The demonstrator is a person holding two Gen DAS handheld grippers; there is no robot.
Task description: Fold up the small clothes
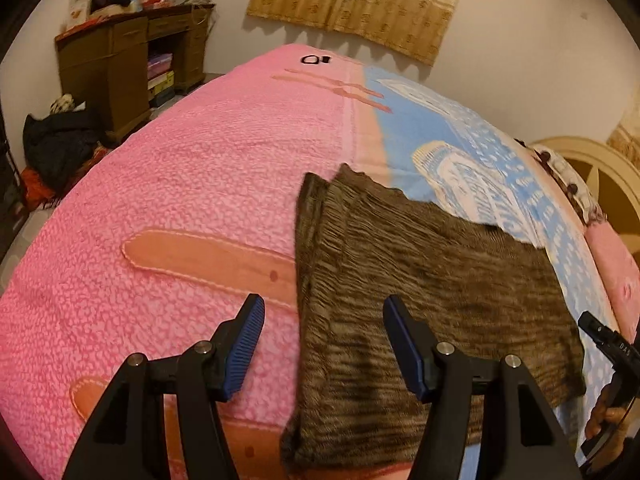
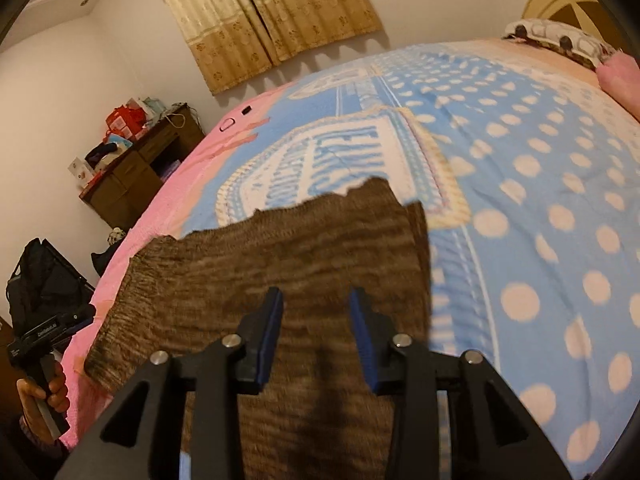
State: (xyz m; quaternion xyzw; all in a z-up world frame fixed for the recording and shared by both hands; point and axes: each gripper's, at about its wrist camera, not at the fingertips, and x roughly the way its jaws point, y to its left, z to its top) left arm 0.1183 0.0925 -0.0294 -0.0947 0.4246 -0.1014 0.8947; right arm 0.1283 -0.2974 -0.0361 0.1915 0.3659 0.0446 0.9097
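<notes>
A brown striped knit garment (image 1: 424,276) lies flat on the bed, with layers stacked along its left edge. My left gripper (image 1: 323,304) hovers open over that left edge; one finger is above the pink cover and the other above the knit. In the right wrist view the same garment (image 2: 280,248) spreads below my right gripper (image 2: 316,294), whose jaws stand apart with nothing between the pads. The right gripper's body (image 1: 608,344) shows at the frame's edge in a hand. The left gripper's body (image 2: 44,336) shows likewise.
The bed cover is pink (image 1: 180,200) on the left and blue with white dots (image 2: 540,200) on the right. A wooden desk (image 1: 120,64) piled with boxes stands by the far wall, a dark bag (image 1: 60,144) lies beside it, and a pillow (image 2: 560,40) rests near the headboard.
</notes>
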